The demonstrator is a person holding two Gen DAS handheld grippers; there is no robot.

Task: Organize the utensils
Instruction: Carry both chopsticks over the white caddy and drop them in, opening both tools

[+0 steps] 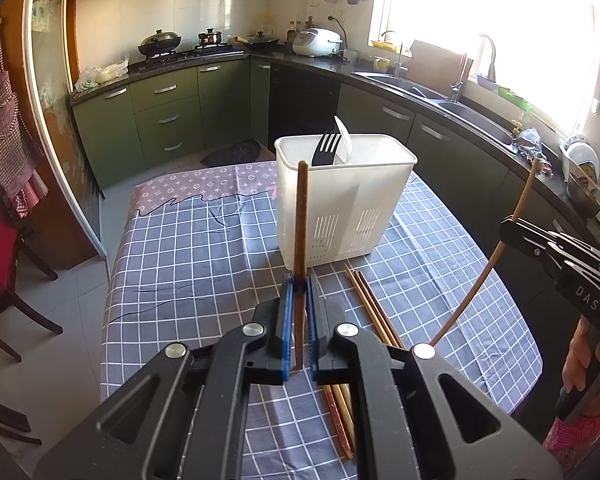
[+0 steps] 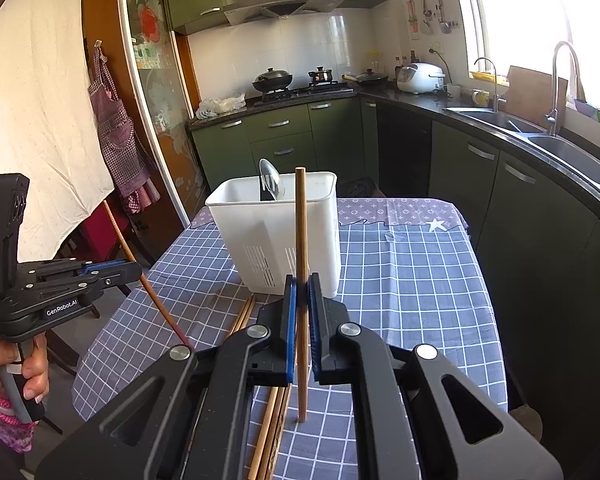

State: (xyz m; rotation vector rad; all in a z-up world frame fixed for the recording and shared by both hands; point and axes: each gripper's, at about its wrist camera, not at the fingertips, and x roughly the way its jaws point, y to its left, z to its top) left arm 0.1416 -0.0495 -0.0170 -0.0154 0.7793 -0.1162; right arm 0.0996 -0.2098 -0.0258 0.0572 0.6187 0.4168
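The left gripper, marked "GenRobot.AI", pinches a dark chopstick upright; the right gripper, lettered "DAS", clamps a paler chopstick. Spare chopsticks lie on the checked table before the white caddy holding a black fork.

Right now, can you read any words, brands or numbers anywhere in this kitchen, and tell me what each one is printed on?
"GenRobot.AI": white lettering on the side of the left hand-held gripper, seen from the right wrist.
"DAS": partial lettering on the body of the right hand-held gripper, seen from the left wrist; the rest is cut off.
Range hood: a small mark on its front, too small to read.
Wall poster by the window: pictures only, any text too blurred to read.
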